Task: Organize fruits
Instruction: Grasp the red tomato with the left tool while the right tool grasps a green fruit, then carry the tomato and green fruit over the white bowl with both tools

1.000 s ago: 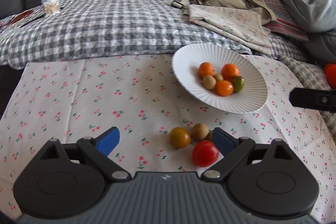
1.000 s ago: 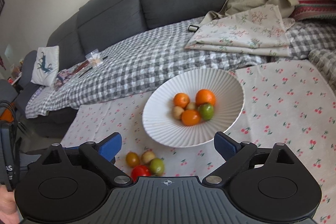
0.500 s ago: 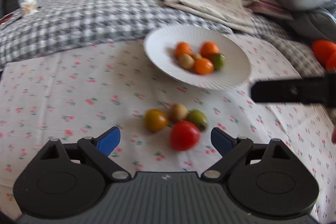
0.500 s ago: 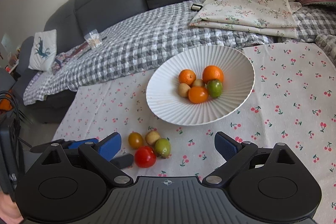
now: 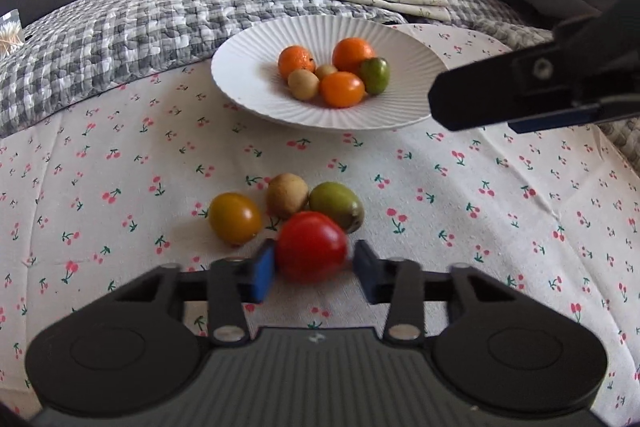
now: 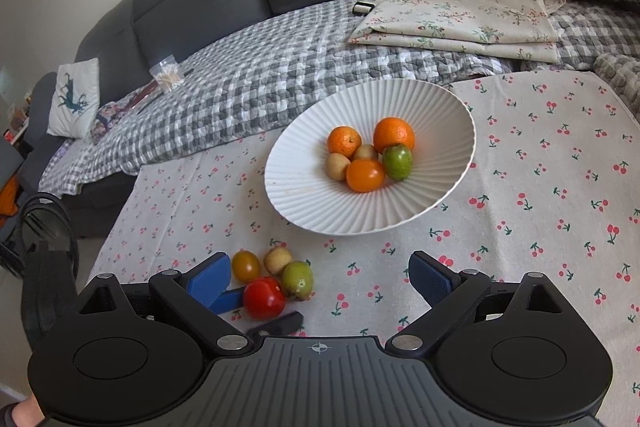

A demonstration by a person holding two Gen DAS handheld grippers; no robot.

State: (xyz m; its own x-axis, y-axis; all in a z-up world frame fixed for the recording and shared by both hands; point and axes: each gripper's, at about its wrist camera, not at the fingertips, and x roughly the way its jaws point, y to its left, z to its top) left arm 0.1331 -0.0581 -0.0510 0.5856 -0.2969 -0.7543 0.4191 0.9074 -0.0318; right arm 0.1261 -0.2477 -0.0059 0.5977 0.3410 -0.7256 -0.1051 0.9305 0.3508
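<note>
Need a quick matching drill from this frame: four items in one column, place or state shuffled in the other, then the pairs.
Items:
1. red tomato
2. white ribbed plate
3. right hand-held gripper
4. yellow tomato

Places or states:
A. open, nothing between its fingers
B. on the cherry-print cloth, left of the brown fruit
C. between the left hand-held gripper's blue pads
D. holds six fruits

Pairs: 1-C, 2-D, 3-A, 4-B
</note>
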